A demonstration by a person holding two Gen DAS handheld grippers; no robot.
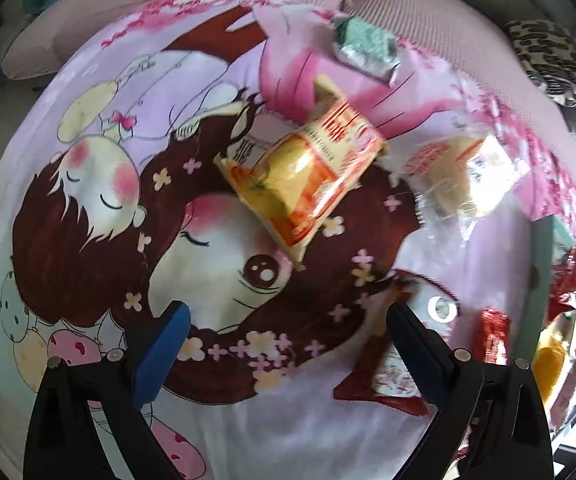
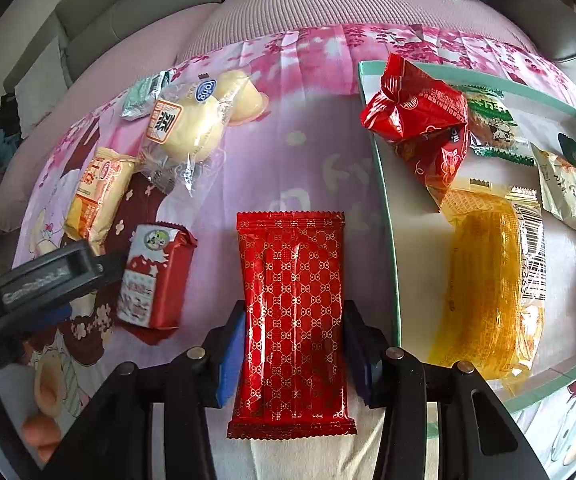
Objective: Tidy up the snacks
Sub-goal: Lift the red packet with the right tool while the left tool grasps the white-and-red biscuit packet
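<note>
On the cartoon-print sheet [image 2: 308, 128], the right gripper [image 2: 294, 344] clamps a red patterned snack packet [image 2: 292, 312] just left of the teal-rimmed tray [image 2: 384, 184]. The left gripper [image 1: 288, 344] hangs with jaws spread and empty above a yellow-orange snack pack [image 1: 304, 172]; a red-and-white packet [image 1: 388, 376] lies beside its right finger.

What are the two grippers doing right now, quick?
Left gripper: open, holding nothing.
Right gripper: closed on the red patterned packet.
</note>
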